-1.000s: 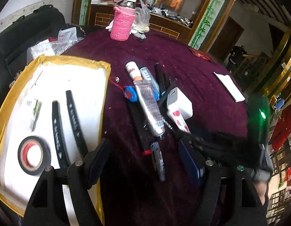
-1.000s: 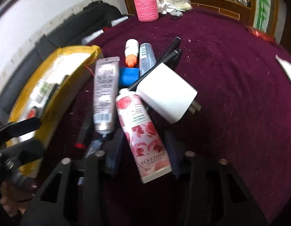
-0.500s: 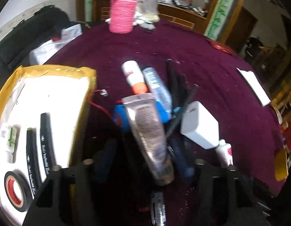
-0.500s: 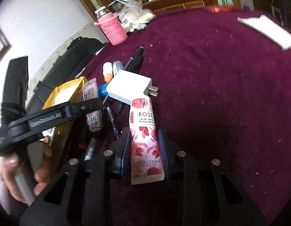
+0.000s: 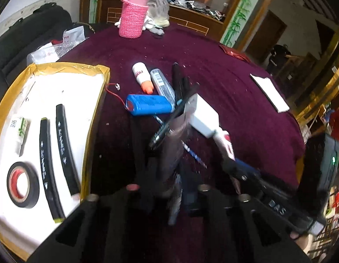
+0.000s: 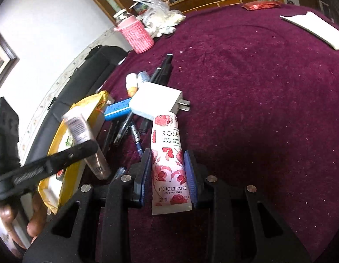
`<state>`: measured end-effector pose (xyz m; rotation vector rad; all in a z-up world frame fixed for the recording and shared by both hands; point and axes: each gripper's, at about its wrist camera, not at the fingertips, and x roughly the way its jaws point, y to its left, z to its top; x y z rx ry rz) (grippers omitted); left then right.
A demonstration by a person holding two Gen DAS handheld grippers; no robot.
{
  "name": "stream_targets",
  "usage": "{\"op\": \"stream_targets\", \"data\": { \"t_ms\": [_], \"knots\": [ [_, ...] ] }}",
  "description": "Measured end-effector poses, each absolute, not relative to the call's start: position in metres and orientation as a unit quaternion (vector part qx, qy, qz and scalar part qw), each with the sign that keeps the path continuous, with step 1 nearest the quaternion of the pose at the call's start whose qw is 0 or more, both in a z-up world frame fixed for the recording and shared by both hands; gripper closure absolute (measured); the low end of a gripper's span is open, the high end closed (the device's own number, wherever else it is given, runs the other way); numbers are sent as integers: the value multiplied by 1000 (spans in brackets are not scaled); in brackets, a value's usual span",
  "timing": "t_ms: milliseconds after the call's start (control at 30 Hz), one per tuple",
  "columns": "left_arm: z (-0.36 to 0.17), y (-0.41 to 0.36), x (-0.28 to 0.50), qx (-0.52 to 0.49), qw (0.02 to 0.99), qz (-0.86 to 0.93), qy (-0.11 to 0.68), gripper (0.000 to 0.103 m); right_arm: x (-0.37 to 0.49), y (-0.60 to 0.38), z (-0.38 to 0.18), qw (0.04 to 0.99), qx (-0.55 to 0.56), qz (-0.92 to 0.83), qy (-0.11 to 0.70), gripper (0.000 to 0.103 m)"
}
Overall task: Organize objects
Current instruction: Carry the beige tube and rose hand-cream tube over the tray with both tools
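Right wrist view is showing the right gripper (image 6: pixel 168 173) closing its blue-padded jaws on the rose hand cream tube (image 6: pixel 169 164); the pads are pressing both sides of the tube near its crimped end, while its cap end is lying under the white charger (image 6: pixel 156 103) on the maroon tabletop (image 6: pixel 257 120). The left gripper (image 5: pixel 167 188) is clamping the grey tube (image 5: pixel 171 153) with its jaws nearly together; in the right wrist view that tube is standing tilted, lifted off the pile, just beside the tray's near edge. A hand (image 6: pixel 35 221) is gripping the left tool's handle.

Beside the tubes, the pile toward the middle of the tabletop is holding one blue battery pack (image 5: pixel 148 105) with a red wire, one white bottle with an orange cap (image 5: pixel 142 75), one silver-blue tube (image 5: pixel 162 84) and several dark pens, too overlapped to count.

At the left edge, the yellow-rimmed tray (image 5: pixel 93 118) is containing two black curved strips (image 5: pixel 64 146), one roll of black tape (image 5: pixel 22 185) and one small green-and-white packet (image 5: pixel 20 126).

At the far edge, one pink knitted holder (image 5: pixel 132 17) is standing upright with a jar inside it, next to a plastic bag (image 5: pixel 159 11). One white paper (image 5: pixel 270 92) is lying near the right edge.
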<state>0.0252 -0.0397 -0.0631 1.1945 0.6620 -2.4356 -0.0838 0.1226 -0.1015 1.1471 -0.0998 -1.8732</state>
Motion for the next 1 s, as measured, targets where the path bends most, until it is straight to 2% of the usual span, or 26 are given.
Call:
{"op": "stream_targets", "data": {
  "t_ms": [600,800,1000],
  "knots": [
    [-84,-54,-3,411,172,-866,228,90,-54,127,-94,441,453,-775,-6,75],
    [-89,-48,-14,416,176,-871,194,87,-57,124,-96,436,460,-773,-9,74],
    [-88,-43,-12,410,181,-873,194,91,-58,116,-101,428,474,-769,9,74]
  ]
}}
